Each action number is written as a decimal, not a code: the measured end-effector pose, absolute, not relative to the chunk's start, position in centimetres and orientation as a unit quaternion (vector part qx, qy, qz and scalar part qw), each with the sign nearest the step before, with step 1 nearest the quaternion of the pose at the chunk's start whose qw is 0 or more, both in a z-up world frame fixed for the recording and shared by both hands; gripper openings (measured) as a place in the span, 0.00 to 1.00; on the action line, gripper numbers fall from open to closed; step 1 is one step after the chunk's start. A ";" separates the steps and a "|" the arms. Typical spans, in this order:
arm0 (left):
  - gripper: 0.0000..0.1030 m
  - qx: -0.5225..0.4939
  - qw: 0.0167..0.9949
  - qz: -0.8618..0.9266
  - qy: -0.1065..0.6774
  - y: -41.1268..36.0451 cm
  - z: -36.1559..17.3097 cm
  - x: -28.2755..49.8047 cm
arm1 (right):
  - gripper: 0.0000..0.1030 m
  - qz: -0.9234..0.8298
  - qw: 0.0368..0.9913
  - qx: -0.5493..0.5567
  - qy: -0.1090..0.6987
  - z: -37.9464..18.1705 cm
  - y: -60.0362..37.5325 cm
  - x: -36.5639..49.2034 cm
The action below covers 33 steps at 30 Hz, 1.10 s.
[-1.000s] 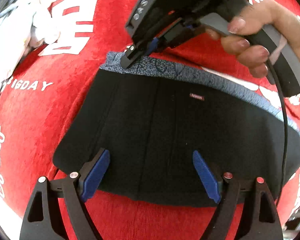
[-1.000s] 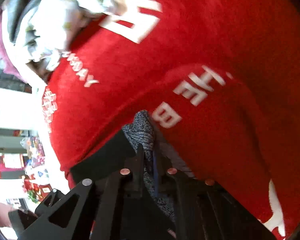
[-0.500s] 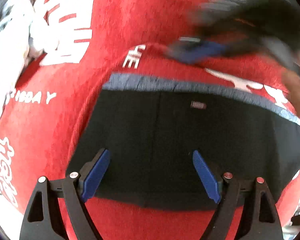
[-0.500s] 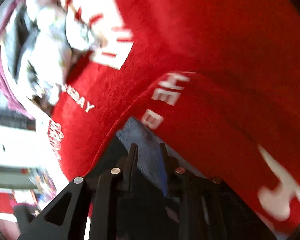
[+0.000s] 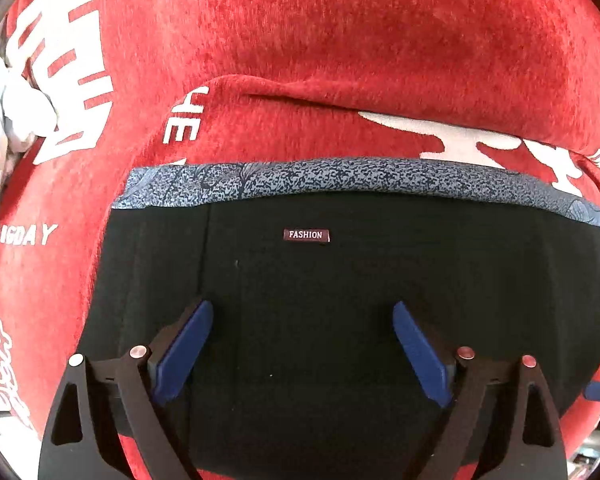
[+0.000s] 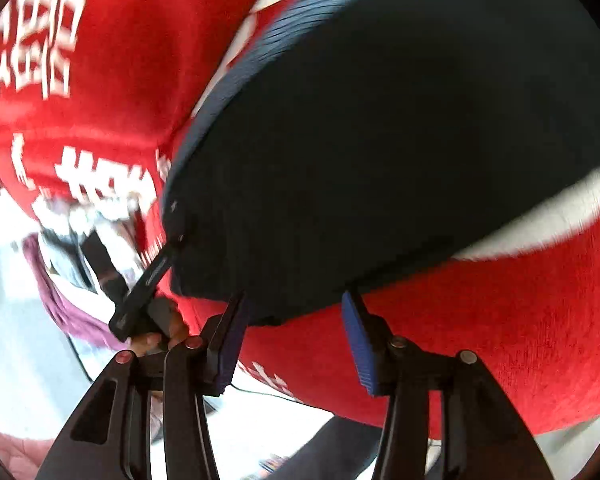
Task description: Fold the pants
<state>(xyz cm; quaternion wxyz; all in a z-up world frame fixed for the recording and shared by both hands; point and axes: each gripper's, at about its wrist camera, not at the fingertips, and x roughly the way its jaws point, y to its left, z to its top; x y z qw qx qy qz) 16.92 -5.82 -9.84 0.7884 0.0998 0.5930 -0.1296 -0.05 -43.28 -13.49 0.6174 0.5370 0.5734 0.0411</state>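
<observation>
"FASHION" tag (image 5: 306, 235) on pants (image 5: 340, 300); "IGDAY" on red cloth (image 5: 300, 40).

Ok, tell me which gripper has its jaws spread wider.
The left gripper: its blue pads stand far apart above the black pants. The right gripper, which has just been opening, shows a narrower gap.

Black pants (image 5: 340, 300) folded flat on red cloth, blue-patterned waistband showing.

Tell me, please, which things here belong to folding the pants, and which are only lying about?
Belong to the job:
- black pants, folded, with a patterned blue waistband
- left tongs, open over the pants
- right tongs, open, just been opening, at the pants' edge

Just lying about:
- red blanket with white lettering, under the pants
- crumpled white cloth
</observation>
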 end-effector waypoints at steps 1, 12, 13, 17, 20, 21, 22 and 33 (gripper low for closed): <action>0.93 0.104 0.788 -0.129 0.592 -5.8 -9.9 17.0 | 0.51 0.033 0.619 0.558 0.552 -14.2 -43.8 -0.6; 0.94 0.108 0.778 -0.112 0.609 -6.3 -9.8 16.8 | 0.07 -0.013 0.611 0.619 0.493 -15.6 -46.7 -1.2; 0.94 0.111 0.779 -0.115 0.606 -6.2 -9.9 16.6 | 0.07 -0.003 0.636 0.597 0.488 -14.2 -46.9 -0.9; 0.94 0.117 0.785 -0.119 0.597 -6.3 -9.9 16.1 | 0.07 -0.024 0.651 0.535 0.539 -15.0 -45.3 -1.4; 0.94 0.128 0.772 -0.105 0.614 -6.7 -9.3 16.0 | 0.09 -0.024 0.630 0.572 0.525 -15.9 -45.7 -2.5; 0.94 0.135 0.770 -0.107 0.614 -7.1 -8.8 15.8 | 0.13 -0.026 0.633 0.565 0.529 -15.4 -46.0 -2.8; 0.94 0.140 0.772 -0.116 0.609 -7.6 -8.1 15.4 | 0.18 -0.028 0.636 0.556 0.534 -14.9 -46.4 -3.0; 0.96 0.213 0.737 -0.217 0.604 -21.4 -10.5 9.0 | 0.19 -0.120 0.703 0.445 0.542 -13.4 -56.1 -3.3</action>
